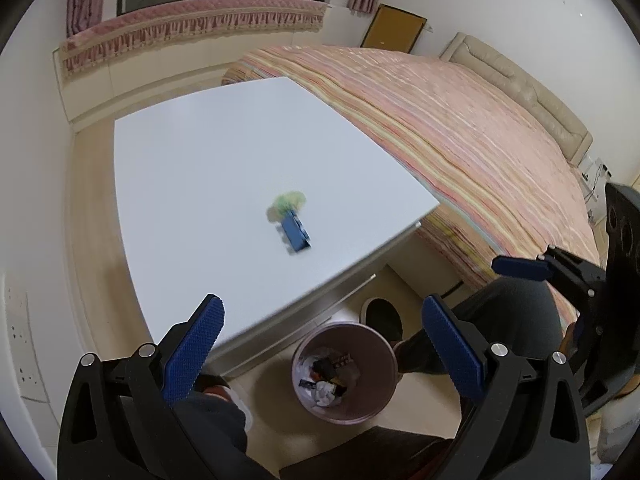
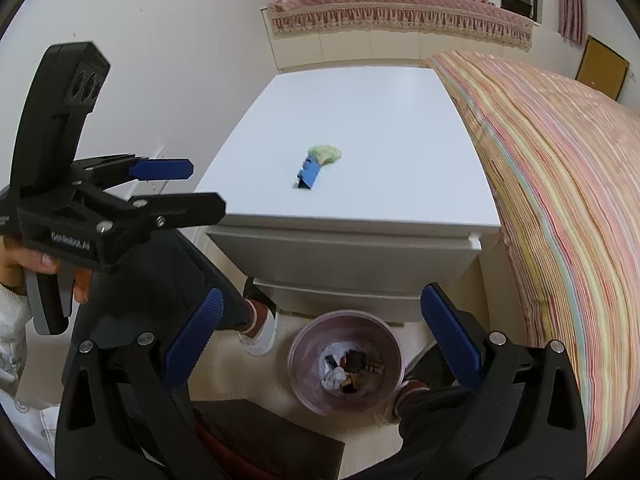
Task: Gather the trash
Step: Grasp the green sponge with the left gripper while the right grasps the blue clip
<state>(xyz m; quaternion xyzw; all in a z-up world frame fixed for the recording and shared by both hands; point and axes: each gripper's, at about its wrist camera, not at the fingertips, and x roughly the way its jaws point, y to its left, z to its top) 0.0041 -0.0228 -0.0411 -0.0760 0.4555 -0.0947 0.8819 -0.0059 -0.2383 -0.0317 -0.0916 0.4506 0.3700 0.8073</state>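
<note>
A small blue box (image 1: 295,232) and a crumpled green wad (image 1: 289,201) lie together on the white table (image 1: 200,168); both also show in the right wrist view, the box (image 2: 309,174) and the wad (image 2: 325,153). A pink trash bin (image 1: 344,374) with several scraps inside stands on the floor in front of the table, also in the right wrist view (image 2: 346,362). My left gripper (image 1: 322,344) is open and empty above the bin; it also shows in the right wrist view (image 2: 188,188). My right gripper (image 2: 320,340) is open and empty above the bin; it also shows in the left wrist view (image 1: 516,268).
A bed with a striped pink cover (image 1: 460,132) runs along the table's right side. A white wall (image 2: 140,60) is on the left. The person's legs and shoes (image 2: 260,328) stand beside the bin. A dark brown object (image 2: 264,436) lies on the floor below.
</note>
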